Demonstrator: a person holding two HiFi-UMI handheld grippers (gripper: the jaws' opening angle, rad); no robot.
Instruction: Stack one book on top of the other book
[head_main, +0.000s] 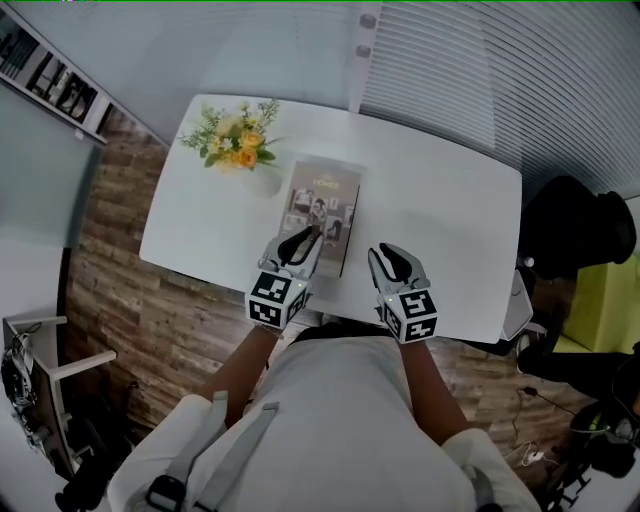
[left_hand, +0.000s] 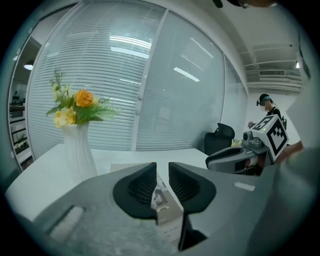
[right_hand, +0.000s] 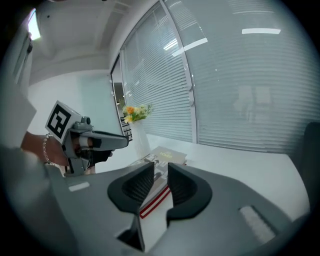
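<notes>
A book with a grey photo cover (head_main: 322, 210) lies in the middle of the white table (head_main: 450, 230). In the right gripper view the book (right_hand: 167, 155) rests on another book whose red-striped edge (right_hand: 152, 202) shows below it. My left gripper (head_main: 305, 236) hangs above the near end of the stack. Its jaws stand a narrow gap apart with nothing gripped, and the cover (left_hand: 161, 197) shows through the gap of the left gripper (left_hand: 162, 172). My right gripper (head_main: 388, 255) hovers over bare table just right of the books. The right gripper (right_hand: 161, 172) also has narrowly parted, empty jaws.
A white vase of yellow flowers (head_main: 240, 140) stands at the table's far left, close to the books. A black chair (head_main: 575, 230) sits off the right end. Window blinds (left_hand: 150, 75) run behind the table. A shelf (head_main: 55, 85) is at far left.
</notes>
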